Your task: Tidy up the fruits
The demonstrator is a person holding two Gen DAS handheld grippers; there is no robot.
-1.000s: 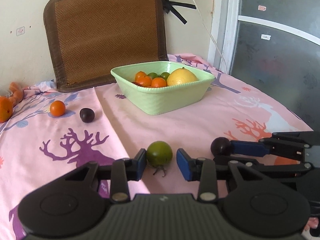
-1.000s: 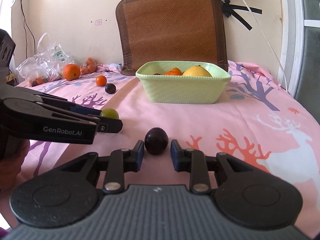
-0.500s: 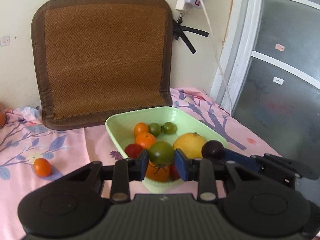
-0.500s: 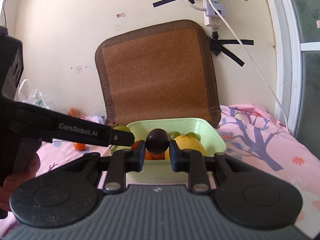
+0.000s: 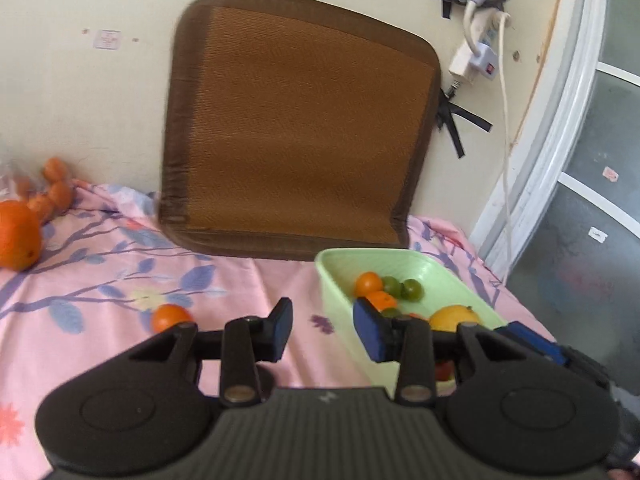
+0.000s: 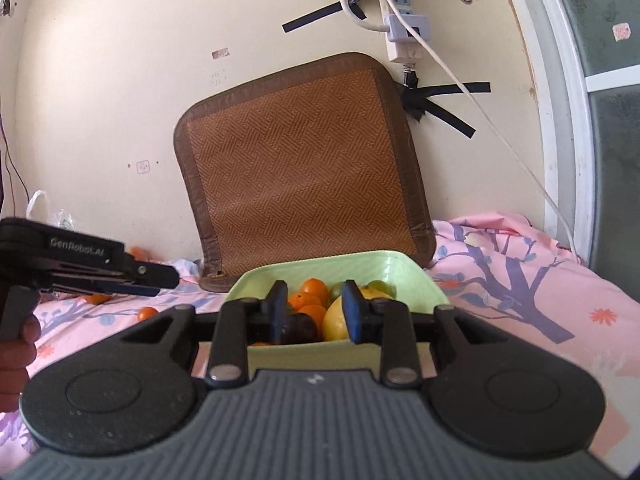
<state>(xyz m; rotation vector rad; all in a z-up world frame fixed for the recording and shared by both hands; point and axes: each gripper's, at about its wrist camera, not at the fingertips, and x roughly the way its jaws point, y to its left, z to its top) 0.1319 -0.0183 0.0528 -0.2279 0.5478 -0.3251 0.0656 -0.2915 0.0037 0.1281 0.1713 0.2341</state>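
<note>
A light green bowl (image 5: 436, 276) holds oranges, green fruits and a yellow citrus (image 5: 454, 317). My left gripper (image 5: 323, 328) is open and empty, over the bowl's left rim. My right gripper (image 6: 313, 312) is open and empty, above the bowl's (image 6: 416, 280) near side. A dark plum (image 6: 300, 328) lies in the bowl just below it, beside the yellow citrus (image 6: 334, 322). A small orange (image 5: 170, 317) lies on the pink cloth left of the bowl. The left gripper also shows in the right wrist view (image 6: 152, 280).
A large orange (image 5: 18, 234) and smaller ones (image 5: 56, 190) lie at the far left by the wall. A brown woven mat (image 5: 296, 128) leans on the wall behind the bowl. A power strip and cable (image 5: 476, 56) hang at the right, next to a glass door (image 5: 592, 208).
Both grippers opened: the green fruit left the left gripper and the dark plum left the right one, now lying in the bowl. The left gripper swung leftward.
</note>
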